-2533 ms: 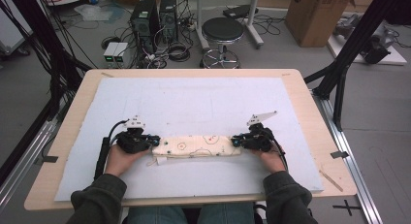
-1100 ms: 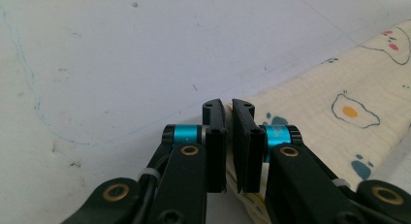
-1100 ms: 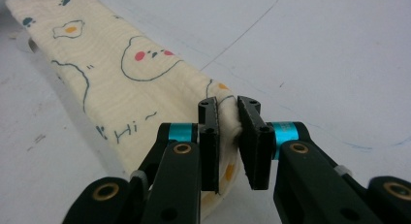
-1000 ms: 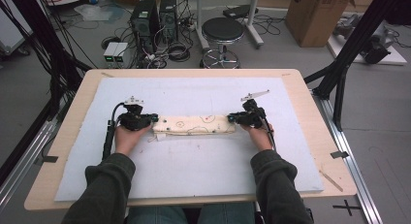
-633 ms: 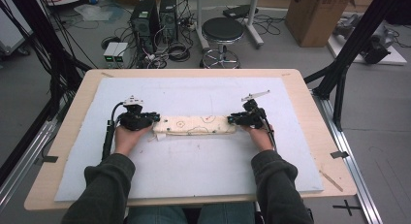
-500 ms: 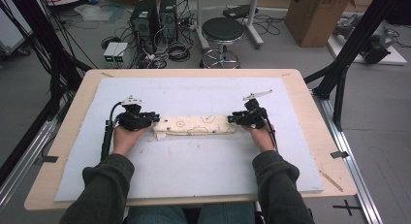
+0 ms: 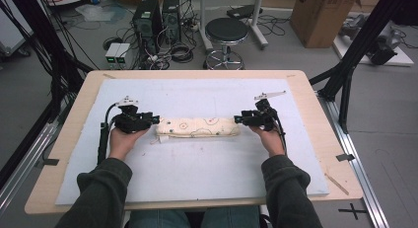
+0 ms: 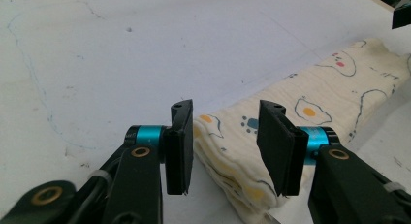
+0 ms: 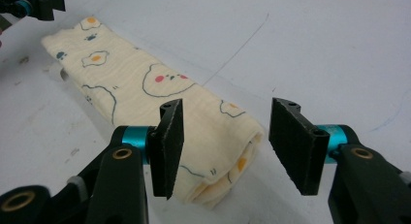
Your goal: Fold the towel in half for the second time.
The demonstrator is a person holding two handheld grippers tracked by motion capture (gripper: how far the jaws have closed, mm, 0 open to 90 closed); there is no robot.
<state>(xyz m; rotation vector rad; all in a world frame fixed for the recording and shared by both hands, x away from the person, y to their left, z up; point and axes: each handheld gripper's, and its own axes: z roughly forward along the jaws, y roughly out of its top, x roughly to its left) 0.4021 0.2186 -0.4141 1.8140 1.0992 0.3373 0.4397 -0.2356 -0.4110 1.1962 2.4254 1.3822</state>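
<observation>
The folded cloth point(image 7: 198, 127) lies flat as a long narrow bundle across the middle of the white mat point(image 7: 197, 178) that covers the surface, its printed side up and its two ends pointing at the two tools. At its left end, the left tool point(image 7: 156, 119) lies level and aims inward along the cloth; its jaws have just been opening and now stand apart, released, with the cloth's layered end point(image 8: 228, 161) between them but untouched by the pads. The left hand point(image 7: 122, 140) rests low on the mat behind it, forearm stretched forward. At the right end the right tool point(image 7: 237, 119) mirrors this: jaws just opened, released, the cloth's rolled edge point(image 9: 213, 151) loose between them. The right hand point(image 7: 268, 138) likewise rests low. Judging from this, both ends have been let go so the fold stays put.
</observation>
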